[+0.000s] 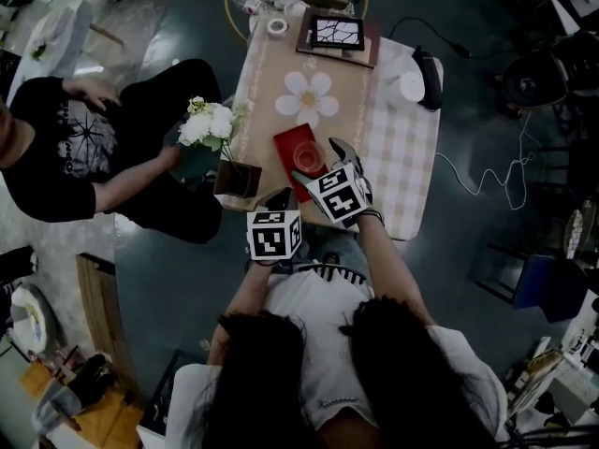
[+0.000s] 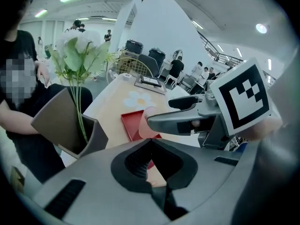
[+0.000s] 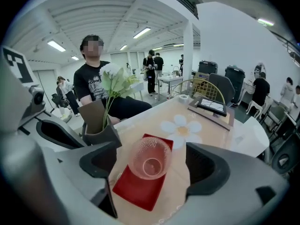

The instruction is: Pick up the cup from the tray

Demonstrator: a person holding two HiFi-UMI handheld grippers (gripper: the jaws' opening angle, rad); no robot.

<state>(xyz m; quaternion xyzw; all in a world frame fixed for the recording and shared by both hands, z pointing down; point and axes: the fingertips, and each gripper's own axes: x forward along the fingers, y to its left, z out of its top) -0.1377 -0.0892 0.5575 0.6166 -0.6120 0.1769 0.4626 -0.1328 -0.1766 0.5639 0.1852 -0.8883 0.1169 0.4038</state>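
Observation:
A pink see-through cup (image 3: 150, 158) stands upright on a red tray (image 3: 140, 191) on the beige table runner. My right gripper (image 3: 152, 162) is open wide, with one jaw on each side of the cup and a gap between each pad and the glass. In the head view the right gripper (image 1: 318, 164) hangs over the tray (image 1: 288, 146) and cup (image 1: 308, 156). My left gripper (image 1: 281, 198) stays at the table's near edge, apart from the tray. Its tips (image 2: 150, 140) meet, shut on nothing. From there the right gripper (image 2: 180, 115) crosses in front of the cup (image 2: 148, 118).
A seated person at the left holds a brown box of white flowers (image 1: 211, 134) at the table's edge. A framed picture (image 1: 335, 34), a tape roll (image 1: 277, 26) and a black object (image 1: 429, 75) lie at the far end. Checked cloth (image 1: 412, 157) covers the right side.

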